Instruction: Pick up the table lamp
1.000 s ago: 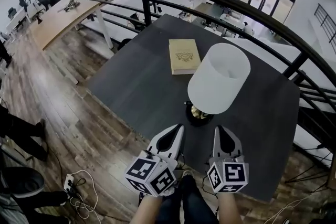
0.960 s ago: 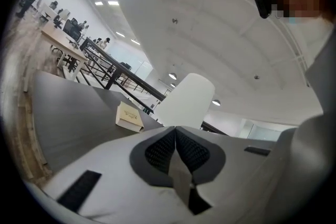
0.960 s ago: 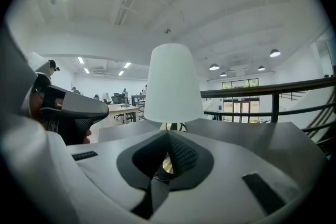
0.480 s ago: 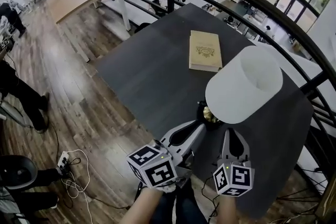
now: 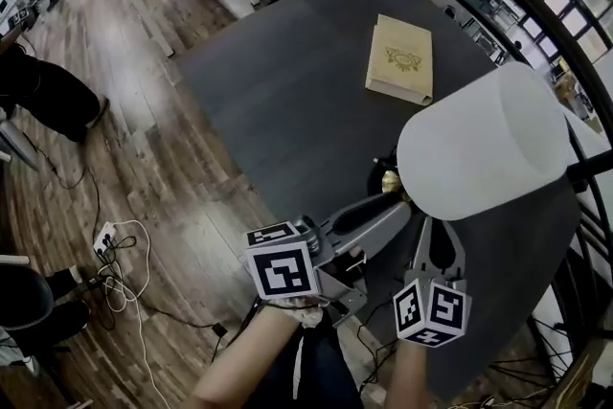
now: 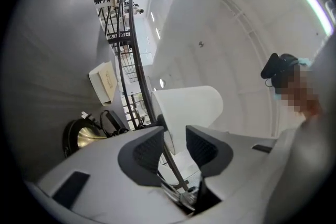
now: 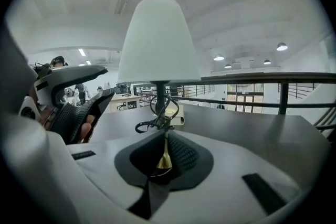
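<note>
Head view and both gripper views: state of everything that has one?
White-shaded table lamp with brass base: upright on the dark table, not gripped.
Tan hardcover book: closed, lying flat.
Black cord: looped in a bundle at the lamp's stem.
Left gripper: rolled on its side, jaws opening, nothing between them.
Right gripper: jaws a narrow slit apart, gripping nothing.

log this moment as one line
lamp on table, not lifted | left gripper: jaws opening, nothing between | right gripper: jaws a slit apart, facing lamp base
</note>
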`<control>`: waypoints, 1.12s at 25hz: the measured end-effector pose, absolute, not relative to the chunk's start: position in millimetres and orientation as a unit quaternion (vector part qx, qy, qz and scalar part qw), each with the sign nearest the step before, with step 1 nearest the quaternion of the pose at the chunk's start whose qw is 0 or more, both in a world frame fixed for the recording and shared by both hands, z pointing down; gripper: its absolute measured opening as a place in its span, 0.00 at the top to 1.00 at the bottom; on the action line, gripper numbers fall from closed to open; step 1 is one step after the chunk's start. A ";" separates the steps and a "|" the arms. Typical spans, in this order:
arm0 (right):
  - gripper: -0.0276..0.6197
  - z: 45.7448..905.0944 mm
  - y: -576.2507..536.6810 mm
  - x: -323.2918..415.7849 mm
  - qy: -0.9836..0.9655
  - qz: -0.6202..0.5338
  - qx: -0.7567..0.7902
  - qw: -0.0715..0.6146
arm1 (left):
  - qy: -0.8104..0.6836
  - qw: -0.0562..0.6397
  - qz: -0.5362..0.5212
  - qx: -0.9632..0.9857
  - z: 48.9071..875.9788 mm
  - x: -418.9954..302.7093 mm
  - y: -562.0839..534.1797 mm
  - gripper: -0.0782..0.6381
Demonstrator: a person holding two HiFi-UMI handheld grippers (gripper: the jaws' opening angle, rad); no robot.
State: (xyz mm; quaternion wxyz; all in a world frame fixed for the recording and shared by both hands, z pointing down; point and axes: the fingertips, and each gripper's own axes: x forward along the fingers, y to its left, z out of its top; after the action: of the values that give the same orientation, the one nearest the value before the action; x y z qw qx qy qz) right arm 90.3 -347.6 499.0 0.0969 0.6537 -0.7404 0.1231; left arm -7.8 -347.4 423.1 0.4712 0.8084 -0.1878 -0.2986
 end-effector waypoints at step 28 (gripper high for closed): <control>0.91 525.2 -372.3 86.3 -0.760 0.129 0.629 0.103 | -0.122 0.496 -0.362 0.780 418.4 16.3 -367.0 0.68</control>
State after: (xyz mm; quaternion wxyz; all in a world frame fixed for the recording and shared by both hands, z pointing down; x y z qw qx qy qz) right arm 86.3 -372.3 525.2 0.1030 0.6285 -0.7601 0.1286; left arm 16.3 -367.0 418.4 0.4958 0.7800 -0.1218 -0.3619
